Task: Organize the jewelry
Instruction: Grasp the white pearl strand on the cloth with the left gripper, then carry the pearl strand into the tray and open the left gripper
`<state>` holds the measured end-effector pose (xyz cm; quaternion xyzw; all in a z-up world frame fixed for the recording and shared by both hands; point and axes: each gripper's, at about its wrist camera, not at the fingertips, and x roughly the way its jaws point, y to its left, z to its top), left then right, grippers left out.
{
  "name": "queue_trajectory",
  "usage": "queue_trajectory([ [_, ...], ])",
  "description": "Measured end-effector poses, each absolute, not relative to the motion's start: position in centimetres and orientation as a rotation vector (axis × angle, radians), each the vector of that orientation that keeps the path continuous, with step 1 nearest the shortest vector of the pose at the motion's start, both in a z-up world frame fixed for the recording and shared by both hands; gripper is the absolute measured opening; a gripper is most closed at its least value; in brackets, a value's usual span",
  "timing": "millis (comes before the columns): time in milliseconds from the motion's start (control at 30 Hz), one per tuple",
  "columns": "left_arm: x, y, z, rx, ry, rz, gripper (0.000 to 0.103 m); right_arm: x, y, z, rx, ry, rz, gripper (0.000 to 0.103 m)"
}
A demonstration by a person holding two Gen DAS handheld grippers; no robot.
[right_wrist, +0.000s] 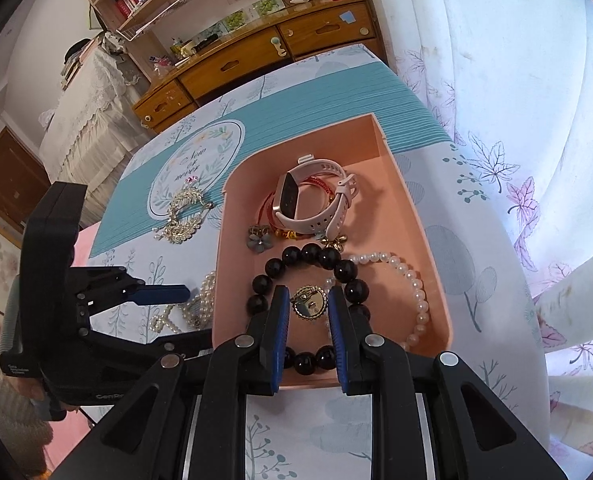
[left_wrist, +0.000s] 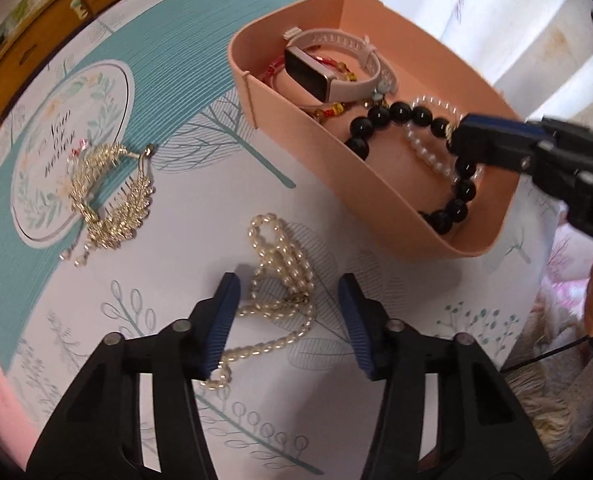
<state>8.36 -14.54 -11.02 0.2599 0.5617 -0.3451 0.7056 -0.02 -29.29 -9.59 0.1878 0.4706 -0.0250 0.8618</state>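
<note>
Currently both grippers gape: left gripper point(left_wrist: 288, 300) straddles cream pearl necklace point(left_wrist: 274, 280), right gripper point(right_wrist: 306, 308) over gold brooch point(right_wrist: 308, 305)

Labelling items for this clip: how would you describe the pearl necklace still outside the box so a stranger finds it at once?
Start at the pink box on the leaf-print tablecloth. On the cloth just outside its long wall lies the pearl necklace, a loose heap between the open left tongs. Unlike the gold hair comb beside it, it is a strand of cream beads; the white pearl bracelet lies inside the box.
</note>
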Motion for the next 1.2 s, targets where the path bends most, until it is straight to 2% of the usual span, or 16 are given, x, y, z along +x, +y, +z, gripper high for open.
queue_trajectory([
  [33,8.4,-14.7,-10.9,0.588,1.249,-0.779,0.023,-0.1,-29.3,-9.5,0.395,0.985,-0.052,0.02],
  [100,8.6,-15.0,-10.9,0.606,1.263,-0.785,0.011,-0.3,-29.4,-9.4,0.4,0.982,-0.056,0.02],
  [300,10.3,-13.8,-10.1,0.428,1.315,-0.802,0.007,-0.6,-29.6,-8.9,0.409,0.969,-0.047,0.02],
  [333,9.8,-13.6,-9.5,0.395,1.308,-0.801,0.002,-0.7,-29.7,-8.8,0.41,0.968,-0.047,0.02],
  [400,9.9,-12.7,-7.9,0.313,1.295,-0.812,0.002,-0.7,-29.9,-8.6,0.416,0.971,-0.047,0.02],
  [433,9.8,-12.4,-7.1,0.287,1.284,-0.821,0.002,-0.8,-30.0,-8.6,0.421,0.974,-0.046,0.023],
  [467,9.7,-12.1,-5.9,0.262,1.263,-0.833,0.002,-0.8,-30.1,-8.5,0.431,0.975,-0.041,0.028],
  [500,9.6,-11.8,-5.0,0.251,1.247,-0.839,0.002,-0.9,-30.3,-8.4,0.442,0.973,-0.039,0.04],
  [533,9.6,-11.8,-3.9,0.241,1.226,-0.847,0.002,-1.1,-30.4,-8.1,0.455,0.959,-0.041,0.045],
  [667,8.7,-12.2,0.0,0.229,1.137,-0.883,0.002,-1.8,-30.7,-7.4,0.464,0.935,-0.039,0.047],
  [867,8.5,-13.8,1.8,0.21,1.115,-0.889,0.002,-2.9,-31.0,-6.6,0.469,0.915,-0.05,0.047],
  [1200,6.9,-17.2,8.2,0.188,0.99,-0.948,0.002,-4.6,-32.7,-5.4,0.49,0.872,-0.092,0.047],
])
